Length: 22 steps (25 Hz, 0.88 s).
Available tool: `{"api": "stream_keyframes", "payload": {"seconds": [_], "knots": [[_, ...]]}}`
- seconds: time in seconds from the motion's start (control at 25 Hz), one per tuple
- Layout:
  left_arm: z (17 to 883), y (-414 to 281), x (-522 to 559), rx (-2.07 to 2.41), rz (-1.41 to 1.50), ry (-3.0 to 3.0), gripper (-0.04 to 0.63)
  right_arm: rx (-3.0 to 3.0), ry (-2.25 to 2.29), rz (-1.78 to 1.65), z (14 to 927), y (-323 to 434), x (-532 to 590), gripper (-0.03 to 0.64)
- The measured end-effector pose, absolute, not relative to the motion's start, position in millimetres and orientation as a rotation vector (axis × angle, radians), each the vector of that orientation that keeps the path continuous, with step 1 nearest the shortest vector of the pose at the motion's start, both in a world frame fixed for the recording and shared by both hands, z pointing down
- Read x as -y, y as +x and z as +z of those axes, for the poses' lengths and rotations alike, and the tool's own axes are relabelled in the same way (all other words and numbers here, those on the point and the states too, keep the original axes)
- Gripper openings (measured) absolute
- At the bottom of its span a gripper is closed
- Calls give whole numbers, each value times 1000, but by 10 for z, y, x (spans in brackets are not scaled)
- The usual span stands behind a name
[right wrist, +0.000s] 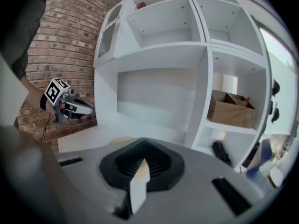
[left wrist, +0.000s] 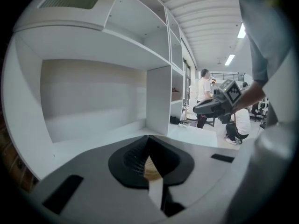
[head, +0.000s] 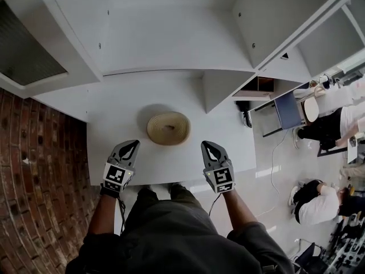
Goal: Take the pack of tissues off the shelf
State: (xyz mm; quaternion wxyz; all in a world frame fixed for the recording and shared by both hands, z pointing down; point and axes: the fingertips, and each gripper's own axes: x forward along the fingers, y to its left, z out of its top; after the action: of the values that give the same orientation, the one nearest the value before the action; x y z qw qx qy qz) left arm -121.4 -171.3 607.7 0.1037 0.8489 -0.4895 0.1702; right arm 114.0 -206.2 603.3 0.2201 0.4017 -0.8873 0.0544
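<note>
L tongs (head: 131, 147) & R tongs (head: 210, 148) pressed together, empty; round tan pack (head: 168, 128) on white shelf (head: 108, 124) ahead

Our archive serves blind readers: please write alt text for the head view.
Seen from above, the left gripper and right gripper, both shut and empty, hover at the front edge of a white shelf ledge bearing a tan roll. Brick wall at left.
</note>
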Motion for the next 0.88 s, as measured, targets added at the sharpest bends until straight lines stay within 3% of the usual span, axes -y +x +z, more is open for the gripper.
{"api": "stream_keyframes", "payload": {"seconds": [0.88], "knots": [[5867,-1142,1724,1443,499,2536,0,2505,1083,179,5805,1073,2019,-2]]}}
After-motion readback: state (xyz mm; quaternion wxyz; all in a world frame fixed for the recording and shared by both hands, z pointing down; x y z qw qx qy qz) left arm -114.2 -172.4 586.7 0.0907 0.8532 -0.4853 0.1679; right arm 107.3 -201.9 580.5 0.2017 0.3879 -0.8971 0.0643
